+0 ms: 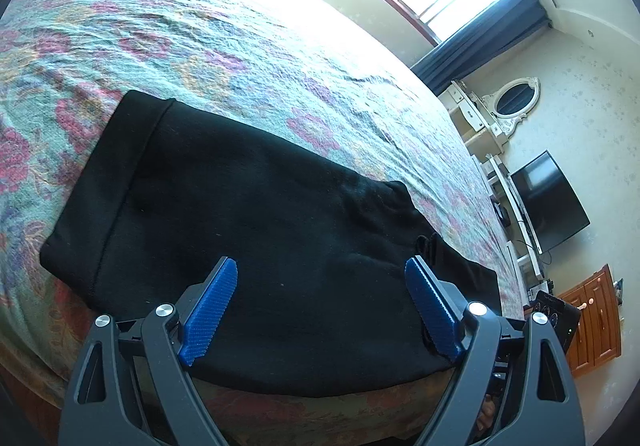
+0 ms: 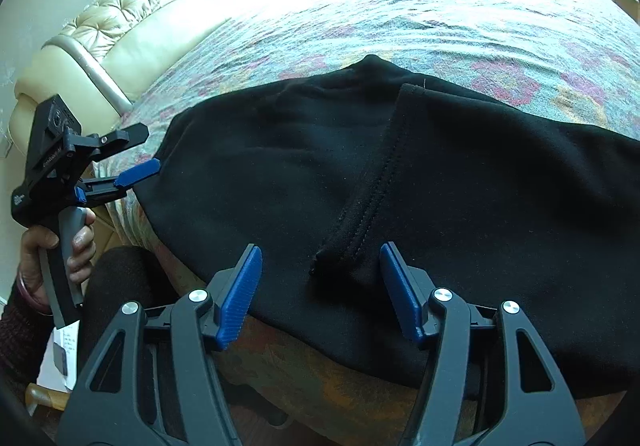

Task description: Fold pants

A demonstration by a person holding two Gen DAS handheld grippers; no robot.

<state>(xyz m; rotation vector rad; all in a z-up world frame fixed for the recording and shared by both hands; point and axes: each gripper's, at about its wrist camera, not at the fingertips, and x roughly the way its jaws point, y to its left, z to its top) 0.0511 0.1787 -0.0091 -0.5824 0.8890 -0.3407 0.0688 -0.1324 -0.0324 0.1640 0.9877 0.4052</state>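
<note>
both jaws apart above pants (image 2: 400,182)

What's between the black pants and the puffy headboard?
Only flowery bedspread lies between the pants and headboard, in the right wrist view.

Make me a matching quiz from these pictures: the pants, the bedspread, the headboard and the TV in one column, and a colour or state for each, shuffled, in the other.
Things:
1. pants
2. bedspread
3. headboard
4. TV

Descriptions:
A. cream, tufted with buttons
B. black, folded over on the bed
C. dark screen, switched off
D. green with pink flowers

Pairs: 1-B, 2-D, 3-A, 4-C
</note>
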